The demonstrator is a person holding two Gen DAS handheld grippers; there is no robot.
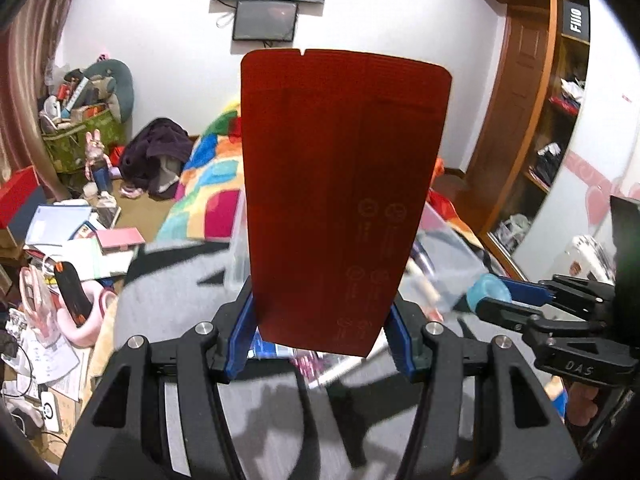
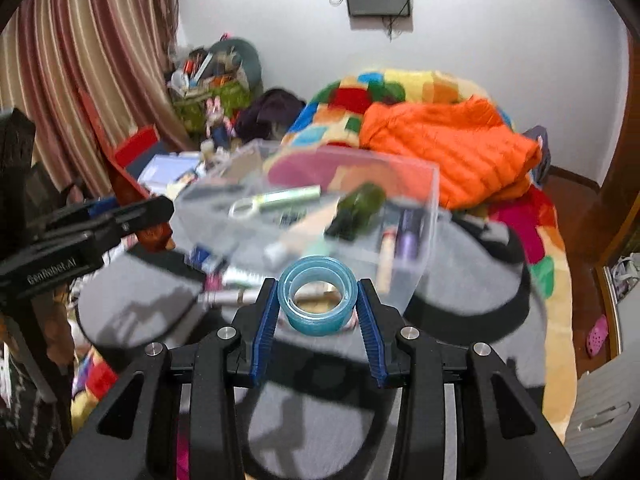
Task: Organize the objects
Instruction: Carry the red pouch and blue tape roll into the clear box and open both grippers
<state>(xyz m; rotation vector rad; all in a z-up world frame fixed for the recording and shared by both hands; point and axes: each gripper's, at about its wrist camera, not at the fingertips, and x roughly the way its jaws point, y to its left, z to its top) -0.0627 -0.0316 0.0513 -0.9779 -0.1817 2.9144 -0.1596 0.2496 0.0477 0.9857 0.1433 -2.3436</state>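
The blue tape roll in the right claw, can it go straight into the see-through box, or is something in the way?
Nothing visible blocks it. The blue tape roll sits clamped in the right claw, and the clear box lies just ahead, open on top. Only gray cloth lies below.

Red pouch [image 1: 340, 200]: matt, finely ribbed film. Tape roll [image 2: 317, 300]: glossy translucent blue plastic. Storage box [image 2: 416, 200]: clear smooth plastic. Jacket [image 2: 448, 148]: orange quilted cloth.

Clear bin [image 2: 416, 208] (top open) blocks path ahead, w/ clutter inside.
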